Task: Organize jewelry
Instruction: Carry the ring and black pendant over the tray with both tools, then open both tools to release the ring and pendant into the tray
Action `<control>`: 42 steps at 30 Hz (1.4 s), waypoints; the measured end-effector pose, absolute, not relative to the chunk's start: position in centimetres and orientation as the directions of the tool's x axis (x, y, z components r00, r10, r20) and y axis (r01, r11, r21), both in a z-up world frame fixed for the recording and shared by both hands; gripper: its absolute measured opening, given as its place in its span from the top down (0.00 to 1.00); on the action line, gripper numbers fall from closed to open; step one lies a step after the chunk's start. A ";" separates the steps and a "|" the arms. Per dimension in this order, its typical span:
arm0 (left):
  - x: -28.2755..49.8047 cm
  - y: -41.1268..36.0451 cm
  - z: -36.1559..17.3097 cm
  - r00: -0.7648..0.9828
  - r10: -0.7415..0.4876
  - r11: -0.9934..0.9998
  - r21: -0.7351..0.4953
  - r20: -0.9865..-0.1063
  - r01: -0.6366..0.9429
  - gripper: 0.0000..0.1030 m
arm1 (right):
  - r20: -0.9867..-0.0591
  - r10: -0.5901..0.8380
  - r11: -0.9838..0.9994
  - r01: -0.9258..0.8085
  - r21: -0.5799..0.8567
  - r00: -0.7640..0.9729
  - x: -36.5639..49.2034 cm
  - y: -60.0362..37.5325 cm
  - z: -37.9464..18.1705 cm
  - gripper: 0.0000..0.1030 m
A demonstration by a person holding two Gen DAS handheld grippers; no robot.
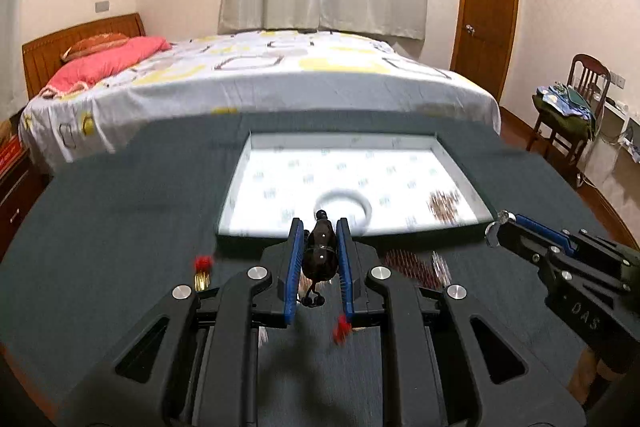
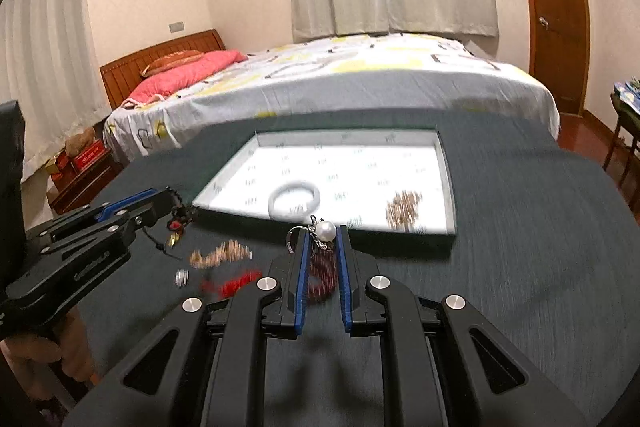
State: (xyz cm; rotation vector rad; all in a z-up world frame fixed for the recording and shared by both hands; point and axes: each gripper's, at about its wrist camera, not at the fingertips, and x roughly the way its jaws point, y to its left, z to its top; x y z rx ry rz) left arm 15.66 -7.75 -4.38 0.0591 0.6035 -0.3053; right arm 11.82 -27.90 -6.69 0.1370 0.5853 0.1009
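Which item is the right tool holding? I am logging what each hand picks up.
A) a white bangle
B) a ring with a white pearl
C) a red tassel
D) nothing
B: in the right wrist view the right tool is closed on a pearl ring, while the white bangle lies in the tray.

tools (image 2: 320, 227): 2 | tray (image 2: 448, 187): 1 | bangle (image 2: 294, 201): 1 | bed (image 2: 360, 75): 1
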 end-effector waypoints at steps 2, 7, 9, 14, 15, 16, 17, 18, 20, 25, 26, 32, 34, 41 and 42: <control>17.6 -8.0 -3.8 0.787 -0.265 0.954 -0.033 -0.557 0.297 0.84 | -0.533 0.132 0.987 -0.061 0.149 0.836 13.1 -27.8 -6.2 0.87; 22.1 -8.3 -3.7 0.788 -0.257 0.958 -0.040 -0.560 0.284 0.84 | -0.514 0.135 0.987 -0.068 0.146 0.847 16.8 -27.9 -5.3 0.87; 24.2 -8.7 -4.0 0.785 -0.253 0.959 -0.038 -0.565 0.282 0.84 | -0.509 0.132 0.988 -0.069 0.141 0.850 18.4 -28.0 -5.3 0.87; 27.6 -9.5 -5.4 0.779 -0.246 0.957 -0.020 -0.576 0.288 0.84 | -0.545 0.130 0.988 -0.064 0.138 0.828 21.6 -28.1 -6.9 0.87; 28.3 -9.5 -6.1 0.770 -0.243 0.958 -0.021 -0.591 0.286 0.84 | -0.562 0.130 0.988 -0.063 0.138 0.817 22.3 -28.2 -7.6 0.87; 28.9 -9.5 -6.8 0.758 -0.239 0.958 -0.022 -0.606 0.285 0.84 | -0.581 0.133 0.988 -0.063 0.139 0.803 22.9 -28.2 -8.2 0.87; 29.3 -9.3 -7.3 0.750 -0.235 0.959 -0.021 -0.619 0.284 0.84 | -0.594 0.134 0.988 -0.062 0.141 0.794 23.2 -28.2 -8.8 0.87; 29.8 -9.3 -8.1 0.737 -0.229 0.959 -0.018 -0.636 0.283 0.84 | -0.611 0.136 0.988 -0.062 0.141 0.780 23.7 -28.1 -9.5 0.87; 30.4 -8.9 -9.5 0.714 -0.219 0.960 -0.018 -0.665 0.278 0.84 | -0.639 0.136 0.989 -0.061 0.138 0.757 24.2 -28.0 -10.8 0.87; 31.6 -8.5 -11.9 0.663 -0.209 0.959 -0.019 -0.719 0.282 0.84 | -0.697 0.140 0.988 -0.059 0.139 0.703 25.3 -28.0 -13.2 0.87; 31.7 -8.5 -12.2 0.656 -0.207 0.958 -0.016 -0.726 0.285 0.84 | -0.708 0.142 0.988 -0.060 0.140 0.692 25.5 -27.9 -13.5 0.87; 32.2 -8.5 -13.3 0.642 -0.198 0.959 -0.010 -0.741 0.284 0.81 | -0.735 0.150 0.985 -0.038 0.167 0.662 26.2 -28.6 -14.6 0.86; 32.3 -8.6 -13.4 0.640 -0.194 0.959 -0.004 -0.744 0.285 0.74 | -0.736 0.154 0.984 -0.034 0.175 0.659 26.3 -28.8 -14.7 0.84; 32.1 -8.5 -13.5 0.640 -0.204 0.959 -0.019 -0.741 0.284 0.44 | -0.724 0.156 0.983 -0.033 0.182 0.672 26.3 -28.8 -14.4 0.61; 32.2 -8.6 -13.4 0.641 -0.203 0.959 -0.016 -0.740 0.284 0.41 | -0.722 0.158 0.982 -0.032 0.185 0.673 26.3 -28.9 -14.4 0.61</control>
